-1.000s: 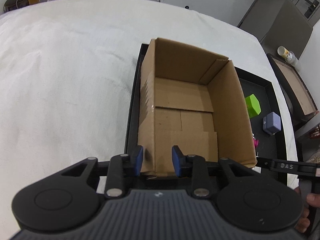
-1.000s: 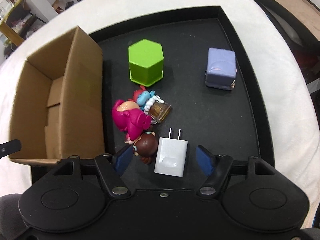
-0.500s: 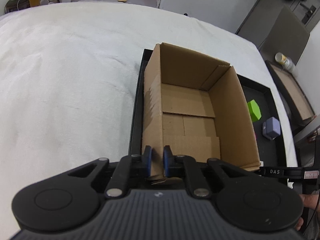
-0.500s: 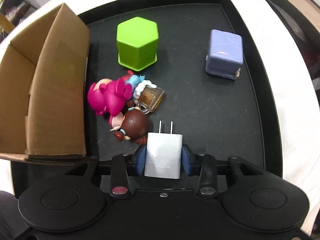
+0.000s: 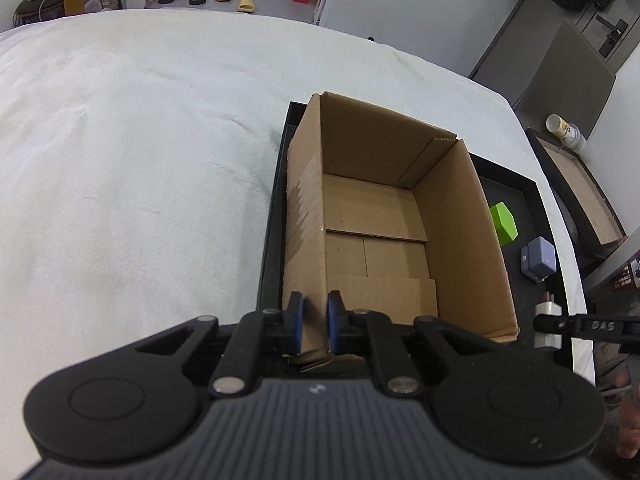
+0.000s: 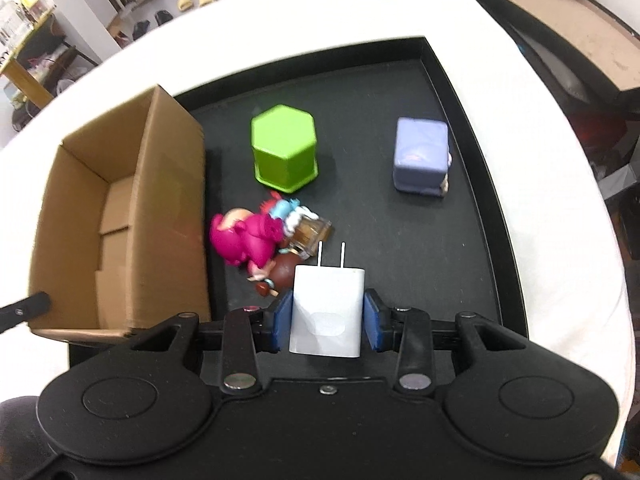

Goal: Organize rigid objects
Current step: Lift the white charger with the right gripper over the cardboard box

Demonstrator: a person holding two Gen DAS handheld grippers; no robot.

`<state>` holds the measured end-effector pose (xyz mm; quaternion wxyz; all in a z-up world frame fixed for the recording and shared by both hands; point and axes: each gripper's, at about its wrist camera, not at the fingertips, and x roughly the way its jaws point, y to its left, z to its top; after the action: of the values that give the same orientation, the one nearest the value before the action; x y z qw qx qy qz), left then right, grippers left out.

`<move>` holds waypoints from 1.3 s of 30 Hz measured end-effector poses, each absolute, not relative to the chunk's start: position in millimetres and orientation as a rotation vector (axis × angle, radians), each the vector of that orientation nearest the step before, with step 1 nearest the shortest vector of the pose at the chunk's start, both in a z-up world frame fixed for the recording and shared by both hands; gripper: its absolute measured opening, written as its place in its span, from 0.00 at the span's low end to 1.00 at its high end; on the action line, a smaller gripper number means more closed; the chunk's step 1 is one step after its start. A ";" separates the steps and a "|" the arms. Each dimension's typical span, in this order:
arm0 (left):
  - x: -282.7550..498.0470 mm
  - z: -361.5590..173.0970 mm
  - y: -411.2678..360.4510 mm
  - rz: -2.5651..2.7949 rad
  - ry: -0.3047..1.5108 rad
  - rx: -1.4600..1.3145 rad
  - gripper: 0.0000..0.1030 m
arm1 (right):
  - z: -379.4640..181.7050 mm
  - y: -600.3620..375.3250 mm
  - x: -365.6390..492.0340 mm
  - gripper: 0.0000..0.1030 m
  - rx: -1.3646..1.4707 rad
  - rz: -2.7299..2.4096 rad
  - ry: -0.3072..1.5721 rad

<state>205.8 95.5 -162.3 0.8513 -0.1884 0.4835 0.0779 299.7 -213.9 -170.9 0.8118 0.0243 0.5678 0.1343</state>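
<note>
An open, empty cardboard box [image 5: 400, 216] stands at the left end of a black tray [image 6: 460, 200]. My left gripper [image 5: 314, 326] is shut on the box's near left wall. My right gripper [image 6: 326, 320] is shut on a white plug charger [image 6: 326, 312], prongs pointing away, lifted a little above the tray. On the tray lie a green hexagonal block [image 6: 285, 148], a lilac cube [image 6: 420, 152] and a heap of small toy figures [image 6: 260, 240]. In the left wrist view the charger [image 5: 548, 320], green block [image 5: 504, 222] and lilac cube [image 5: 538, 258] show to the right of the box.
The tray rests on a white cloth-covered table [image 5: 140, 160]. The box [image 6: 120, 220] fills the tray's left part. A second tray with a brown bottom [image 6: 560, 40] sits off the table's far right. Slippers and furniture stand on the floor beyond.
My left gripper closed on the box wall. My right gripper closed on the white charger and raised it off the tray.
</note>
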 end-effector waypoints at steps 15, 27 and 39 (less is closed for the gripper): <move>198.5 -159.3 92.5 0.153 0.997 -0.381 0.11 | -131.3 -199.3 297.0 0.36 0.076 0.345 1.117; 185.7 -161.3 93.1 0.135 1.006 -0.411 0.11 | -108.5 -169.5 303.1 0.36 0.073 0.416 1.063; 181.3 -165.8 97.8 0.126 1.028 -0.480 0.11 | -96.0 -116.9 310.0 0.36 0.053 0.538 1.034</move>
<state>181.3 97.8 -165.8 0.8414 -0.2273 0.4866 0.0595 310.0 -116.9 -96.0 0.8345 0.0250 0.4884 0.2540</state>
